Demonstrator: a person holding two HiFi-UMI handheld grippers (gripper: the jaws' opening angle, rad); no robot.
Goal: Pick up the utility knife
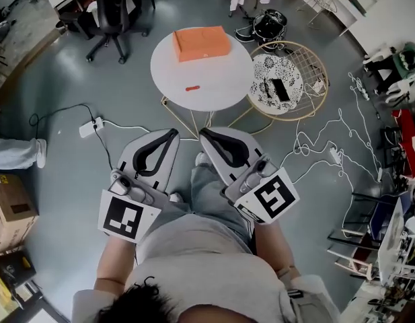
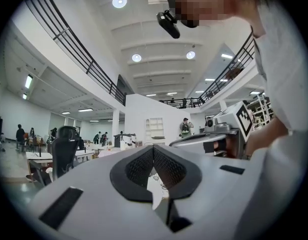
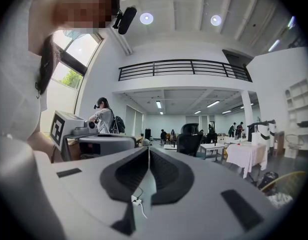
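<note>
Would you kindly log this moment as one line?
left claw: shut, empty | right claw: shut, empty | utility knife: on white table, untouched

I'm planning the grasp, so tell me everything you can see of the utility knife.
The utility knife shows only in the head view: a slim orange-red bar, too small to show its blade. It lies flat on the round white table, toward the near edge, apart from the orange box. Only the table touches it.

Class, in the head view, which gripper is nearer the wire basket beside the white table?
Right. The right gripper is below-left of the wire basket, apart from it; the left gripper is farther left, on the right gripper's other side.
</note>
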